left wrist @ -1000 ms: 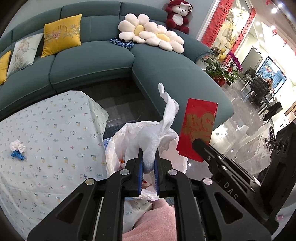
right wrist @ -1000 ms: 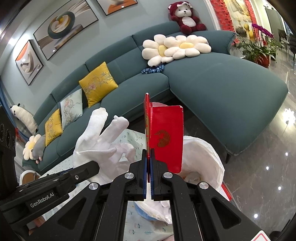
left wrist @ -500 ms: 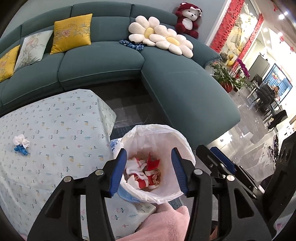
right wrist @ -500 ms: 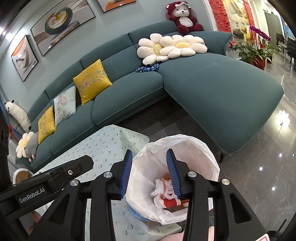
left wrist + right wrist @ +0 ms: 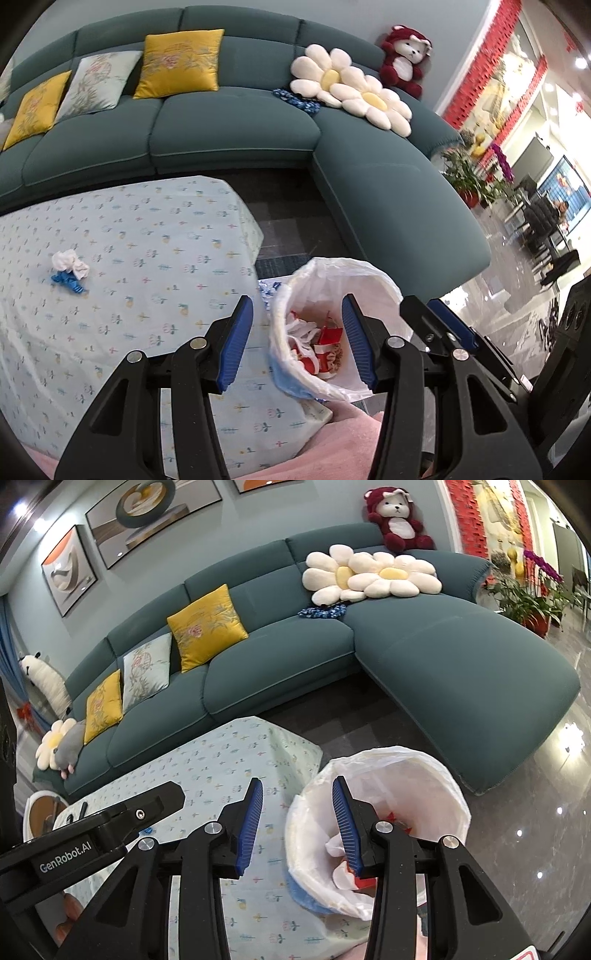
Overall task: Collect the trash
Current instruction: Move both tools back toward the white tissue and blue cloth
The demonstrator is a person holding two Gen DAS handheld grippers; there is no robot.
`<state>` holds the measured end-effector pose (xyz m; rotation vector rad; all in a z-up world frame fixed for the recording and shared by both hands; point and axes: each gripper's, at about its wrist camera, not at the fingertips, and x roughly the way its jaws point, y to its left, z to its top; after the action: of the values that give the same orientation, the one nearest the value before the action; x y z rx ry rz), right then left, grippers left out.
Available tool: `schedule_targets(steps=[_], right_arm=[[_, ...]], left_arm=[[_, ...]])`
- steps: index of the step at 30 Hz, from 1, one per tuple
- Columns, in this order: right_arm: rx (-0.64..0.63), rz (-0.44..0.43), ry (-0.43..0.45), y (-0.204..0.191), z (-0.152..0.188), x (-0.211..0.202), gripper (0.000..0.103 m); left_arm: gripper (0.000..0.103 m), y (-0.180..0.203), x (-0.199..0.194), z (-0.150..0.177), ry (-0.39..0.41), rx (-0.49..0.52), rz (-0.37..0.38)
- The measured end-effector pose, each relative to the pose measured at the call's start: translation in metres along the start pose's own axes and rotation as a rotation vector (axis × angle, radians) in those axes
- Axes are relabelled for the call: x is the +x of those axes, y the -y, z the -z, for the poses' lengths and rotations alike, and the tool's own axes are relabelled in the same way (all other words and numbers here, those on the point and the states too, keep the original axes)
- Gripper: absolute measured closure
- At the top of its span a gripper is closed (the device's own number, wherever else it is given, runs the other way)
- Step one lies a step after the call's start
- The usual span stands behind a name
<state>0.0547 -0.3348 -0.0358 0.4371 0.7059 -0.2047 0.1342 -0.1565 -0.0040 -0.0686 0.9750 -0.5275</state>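
Note:
A bin lined with a white bag (image 5: 354, 273) stands beside the table's right corner; it also shows in the right wrist view (image 5: 436, 775). Red and white trash (image 5: 325, 350) lies inside it. A crumpled white tissue with a blue scrap (image 5: 70, 269) lies on the patterned tablecloth (image 5: 147, 258) at the left. My left gripper (image 5: 297, 343) is open and empty above the bin's left rim. My right gripper (image 5: 297, 825) is open and empty above the bin's left rim and the table corner (image 5: 258, 746). The right gripper's arm (image 5: 443, 325) shows to the right in the left wrist view.
A teal corner sofa (image 5: 229, 129) with yellow cushions (image 5: 181, 62), flower pillows (image 5: 351, 88) and a red bear (image 5: 404, 55) curves behind the table. Blue crumpled wrap (image 5: 295, 101) lies on the sofa seat. Glossy floor (image 5: 535, 830) and potted plants (image 5: 469, 177) are to the right.
A second ago my left gripper held a white tissue and my right a red packet over the bin. Both jaws opened and the items lie in the bin. Both grippers have swung left.

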Motion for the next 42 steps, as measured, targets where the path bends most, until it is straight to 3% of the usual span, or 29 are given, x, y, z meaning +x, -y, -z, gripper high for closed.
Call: schedule_targets(steps=[16, 27, 35, 42], right_arm=[[-0.119, -0.038, -0.049, -0.079, 0.014, 0.018, 0.064], [-0.217, -0.08, -0.122, -0.152, 0.04, 0.048, 0.059], [-0.268, -0.126, -0.208, -0.208, 0.062, 0.093, 0.06], [-0.293, -0.173, -0.308, -0.266, 0.079, 0.156, 0.056]], left_arm=[[0.054, -0.105, -0.018, 0.012, 0.009, -0.181, -0.061], [0.038, -0.203, -0.024, 0.032, -0.004, -0.356, -0.134], [0.038, -0.293, -0.02, 0.057, -0.035, -0.5, -0.203], [0.038, -0.37, -0.015, 0.063, -0.057, -0.593, -0.263]])
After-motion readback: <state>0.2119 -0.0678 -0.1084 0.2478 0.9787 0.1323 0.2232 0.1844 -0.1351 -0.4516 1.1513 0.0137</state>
